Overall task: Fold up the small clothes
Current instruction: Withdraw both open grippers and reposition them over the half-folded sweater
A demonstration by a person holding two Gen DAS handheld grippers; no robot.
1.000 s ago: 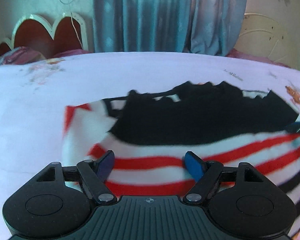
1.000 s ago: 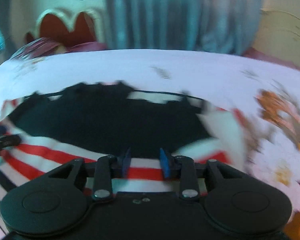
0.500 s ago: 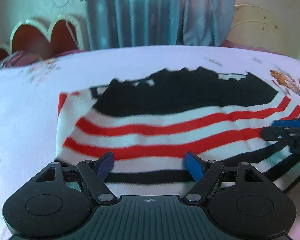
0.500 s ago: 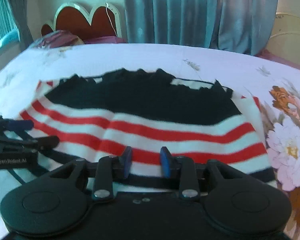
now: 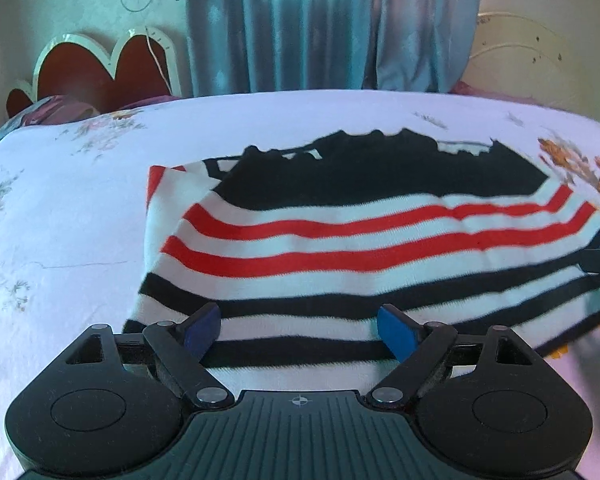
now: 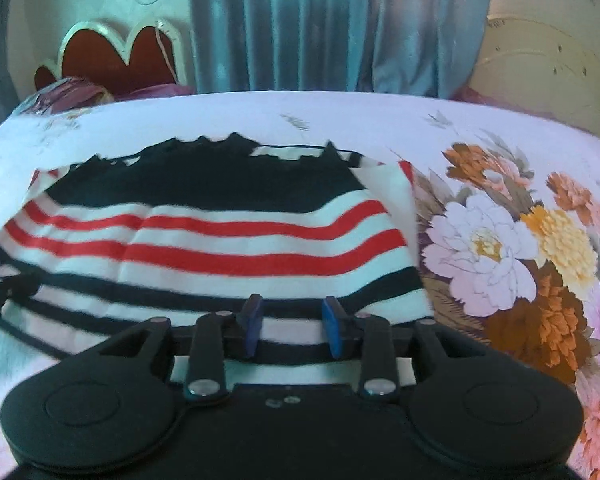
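Left tongs (image 5: 300,330) wide open, right tongs (image 6: 292,330) parted; striped garment (image 5: 360,248) beneath both.

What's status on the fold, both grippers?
Left gripper open, right gripper open, both empty at near hem. Striped garment lying on bedsheet, far part folded over. Nothing in the way.

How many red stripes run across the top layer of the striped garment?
2. On the striped garment, the upper red stripe lies just below the black panel; the lower red stripe lies nearer the grippers. A folded-under layer shows more red at the far-left corner.
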